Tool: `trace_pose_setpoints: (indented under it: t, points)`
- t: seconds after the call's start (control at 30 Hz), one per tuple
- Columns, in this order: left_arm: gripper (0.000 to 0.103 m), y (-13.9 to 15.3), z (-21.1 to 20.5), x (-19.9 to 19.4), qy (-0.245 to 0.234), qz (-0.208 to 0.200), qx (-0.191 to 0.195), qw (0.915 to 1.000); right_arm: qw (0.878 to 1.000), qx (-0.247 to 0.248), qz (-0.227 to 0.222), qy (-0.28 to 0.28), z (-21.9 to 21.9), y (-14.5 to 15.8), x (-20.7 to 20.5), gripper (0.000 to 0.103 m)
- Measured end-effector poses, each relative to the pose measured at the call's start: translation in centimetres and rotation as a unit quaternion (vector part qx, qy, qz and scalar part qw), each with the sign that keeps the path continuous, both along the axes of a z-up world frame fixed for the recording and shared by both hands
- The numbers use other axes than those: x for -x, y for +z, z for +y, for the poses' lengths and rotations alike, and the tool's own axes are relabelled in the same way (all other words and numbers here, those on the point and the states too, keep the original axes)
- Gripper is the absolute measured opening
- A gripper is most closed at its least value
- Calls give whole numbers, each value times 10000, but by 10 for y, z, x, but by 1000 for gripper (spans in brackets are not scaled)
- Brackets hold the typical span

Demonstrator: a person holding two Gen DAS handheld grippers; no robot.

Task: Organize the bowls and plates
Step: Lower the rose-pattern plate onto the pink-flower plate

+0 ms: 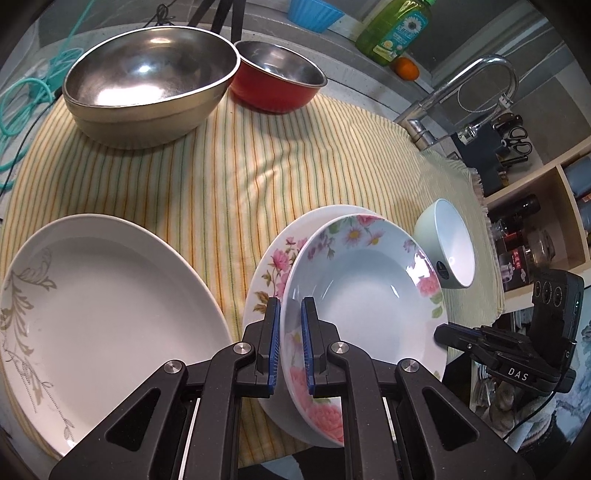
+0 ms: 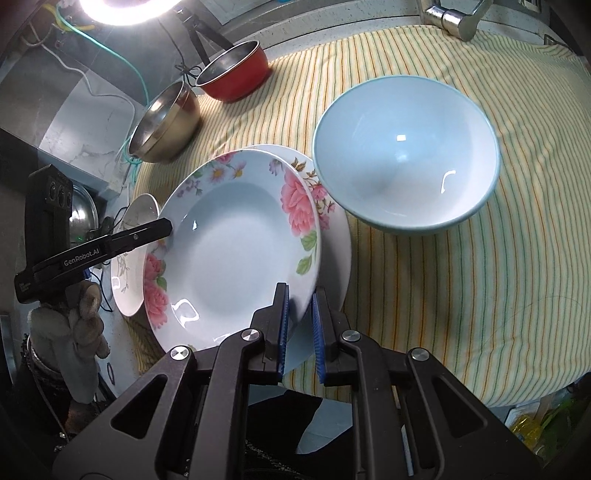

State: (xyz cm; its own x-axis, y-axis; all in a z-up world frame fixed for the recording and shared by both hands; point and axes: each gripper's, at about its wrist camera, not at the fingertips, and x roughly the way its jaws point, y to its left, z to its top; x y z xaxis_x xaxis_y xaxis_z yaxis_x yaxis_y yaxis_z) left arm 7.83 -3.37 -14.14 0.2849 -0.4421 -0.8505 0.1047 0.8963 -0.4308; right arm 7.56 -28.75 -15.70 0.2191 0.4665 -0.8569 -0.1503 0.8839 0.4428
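A flowered deep plate (image 1: 354,291) is held tilted by both grippers. My left gripper (image 1: 290,343) is shut on its near rim; in the right wrist view the left gripper (image 2: 162,227) grips its left edge. My right gripper (image 2: 301,325) is shut on the plate's (image 2: 229,251) near right rim. It hangs just above a flat floral plate (image 1: 273,269) on the striped cloth (image 1: 240,177). A pale blue bowl (image 2: 402,158) sits to the right. A large white plate (image 1: 103,317) lies at the left.
A large steel bowl (image 1: 147,81) and a red bowl (image 1: 277,74) stand at the back of the cloth. A faucet (image 1: 461,99), soap bottle (image 1: 395,26) and orange (image 1: 406,68) are behind. Shelves (image 1: 535,221) stand at the right.
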Motion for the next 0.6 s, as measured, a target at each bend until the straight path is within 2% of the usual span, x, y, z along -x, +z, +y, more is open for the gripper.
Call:
trace_pose_setpoints:
  t: [0.6]
  points:
    - [10,-2,-9,-4,-156,-12,-230,9996,9997,209,-25,104,9,-4,-7,17]
